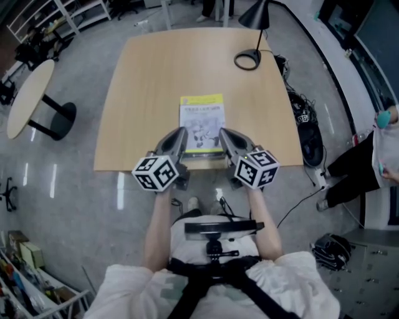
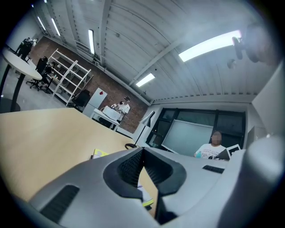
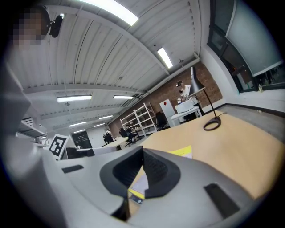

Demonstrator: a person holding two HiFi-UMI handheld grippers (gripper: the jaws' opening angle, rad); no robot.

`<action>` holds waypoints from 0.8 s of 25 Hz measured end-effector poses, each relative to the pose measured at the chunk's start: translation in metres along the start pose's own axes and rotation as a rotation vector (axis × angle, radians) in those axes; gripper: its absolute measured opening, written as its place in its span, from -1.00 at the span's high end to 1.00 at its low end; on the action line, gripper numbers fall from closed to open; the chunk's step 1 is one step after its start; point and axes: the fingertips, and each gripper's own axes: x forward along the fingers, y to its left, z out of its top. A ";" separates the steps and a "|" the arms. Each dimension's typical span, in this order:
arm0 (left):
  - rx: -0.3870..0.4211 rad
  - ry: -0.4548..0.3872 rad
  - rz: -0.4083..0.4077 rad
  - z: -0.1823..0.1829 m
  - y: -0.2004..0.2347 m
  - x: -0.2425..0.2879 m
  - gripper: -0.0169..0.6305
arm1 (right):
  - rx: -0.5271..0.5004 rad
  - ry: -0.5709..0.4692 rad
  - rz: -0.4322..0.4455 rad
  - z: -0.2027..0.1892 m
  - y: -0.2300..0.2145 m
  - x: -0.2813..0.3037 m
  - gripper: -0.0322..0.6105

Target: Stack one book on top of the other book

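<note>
Pale wooden square table: yellow-and-white paperback book lies flat near its front edge. Left gripper and right gripper over the book's near end, both jaws clenched, nothing held.

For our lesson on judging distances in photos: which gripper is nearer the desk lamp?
Right. The right gripper is by the book's right edge, on the lamp's side of the table; the left gripper is by the book's left edge, farther away.

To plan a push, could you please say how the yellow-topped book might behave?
The book lies flat, so it should slide rather than roll or tip. It looks thin, so probably light, perhaps bendy if lifted by one edge.
</note>
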 end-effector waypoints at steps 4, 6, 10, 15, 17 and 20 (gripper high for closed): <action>-0.028 -0.036 0.023 -0.002 -0.009 -0.018 0.90 | 0.012 0.028 0.040 -0.010 0.007 -0.012 0.90; -0.026 -0.031 0.042 -0.009 -0.010 -0.027 0.90 | 0.027 0.034 0.046 -0.015 0.009 -0.018 0.90; -0.034 -0.028 0.059 -0.018 -0.014 -0.047 0.90 | 0.032 0.036 0.067 -0.021 0.022 -0.031 0.90; 0.009 -0.016 0.026 -0.026 -0.025 -0.069 0.90 | 0.034 0.006 0.056 -0.028 0.041 -0.048 0.90; 0.004 -0.018 0.009 -0.031 -0.029 -0.084 0.90 | 0.028 0.012 0.051 -0.038 0.054 -0.059 0.90; 0.006 -0.022 -0.019 -0.040 -0.038 -0.119 0.90 | 0.010 0.013 0.032 -0.054 0.081 -0.079 0.90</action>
